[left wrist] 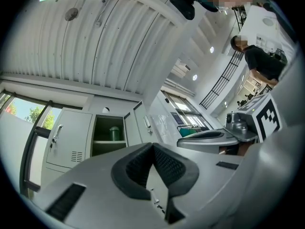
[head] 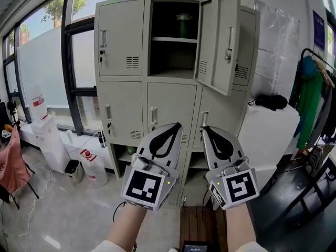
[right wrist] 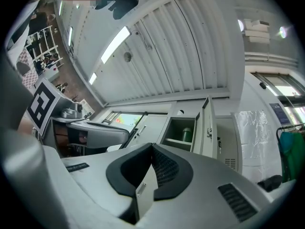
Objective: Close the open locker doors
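Canister [head: 183, 25] in open top-middle locker [head: 119, 104]; door [head: 227, 43] at right.

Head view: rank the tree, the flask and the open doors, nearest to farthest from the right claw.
1. Open doors: swung out toward the right claw, above it.
2. Flask: deeper, inside the top middle locker.
3. Tree: outside the window, far left.

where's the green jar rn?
Head view, upper centre: the green jar stands on the shelf inside the top-middle compartment of the locker, just left of the open doors.
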Available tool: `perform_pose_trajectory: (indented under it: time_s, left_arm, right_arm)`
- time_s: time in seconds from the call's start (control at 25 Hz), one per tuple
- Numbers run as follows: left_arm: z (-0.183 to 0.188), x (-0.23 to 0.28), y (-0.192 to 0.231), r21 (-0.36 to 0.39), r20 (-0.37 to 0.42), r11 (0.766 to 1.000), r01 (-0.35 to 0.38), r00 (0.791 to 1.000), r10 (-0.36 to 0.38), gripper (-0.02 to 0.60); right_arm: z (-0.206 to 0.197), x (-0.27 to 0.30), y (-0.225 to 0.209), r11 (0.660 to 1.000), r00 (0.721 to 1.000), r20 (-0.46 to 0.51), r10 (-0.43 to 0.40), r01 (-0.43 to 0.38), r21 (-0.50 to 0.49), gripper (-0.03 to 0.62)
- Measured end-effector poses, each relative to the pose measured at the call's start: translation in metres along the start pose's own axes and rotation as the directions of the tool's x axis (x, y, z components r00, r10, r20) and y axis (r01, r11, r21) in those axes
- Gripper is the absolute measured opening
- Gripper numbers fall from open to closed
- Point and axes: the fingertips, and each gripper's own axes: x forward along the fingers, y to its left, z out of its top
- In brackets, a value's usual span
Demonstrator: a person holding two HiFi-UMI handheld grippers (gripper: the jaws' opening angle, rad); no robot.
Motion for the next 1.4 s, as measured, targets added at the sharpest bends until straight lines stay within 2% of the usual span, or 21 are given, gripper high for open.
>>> perform_pose_trajectory:
  time_s: [0.68, 0.92, 1.08, 1.28, 1.36, 1.4]
  left_arm:
    - [0.003, 0.142, 0.042, 0.093, 0.11, 0.995, 0.039, 0.993, -0.05, 0.017]
    - [0.012, 0.169, 0.058, 0.077, 0.162, 0.996, 0.04, 0.985, -0.052, 0.017]
    - [0.017, 0.183, 0.066, 0.055, 0.193, 0.998, 0.043, 0.98, -0.052, 0.017]
    - [0.014, 0.194, 0.067, 0.043, 0.192, 0.997, 0.07, 0.978, -0.077, 0.017]
    - [0.015, 0.198, 0.067, 0.043, 0.195, 0.996, 0.081, 0.977, -0.088, 0.017]
    - [0.016, 0.199, 0.066, 0.044, 0.198, 0.995, 0.086, 0.976, -0.093, 0.017]
  right_arm:
    - [-0.01, 0.093, -0.104, 0.983, 0.995, 0.094, -0.016, 0.033, -0.178, 0.015]
    - [0.009, 0.109, -0.138, 0.98, 0.99, 0.139, -0.04, 0.066, -0.186, 0.015]
    - [0.017, 0.115, -0.156, 0.972, 0.989, 0.131, -0.074, 0.101, -0.213, 0.015]
    - [0.021, 0.109, -0.181, 0.97, 0.976, 0.153, -0.156, 0.18, -0.162, 0.015]
    - [0.022, 0.108, -0.188, 0.97, 0.975, 0.145, -0.168, 0.19, -0.15, 0.054]
    - [0.021, 0.107, -0.19, 0.97, 0.977, 0.135, -0.168, 0.188, -0.156, 0.11]
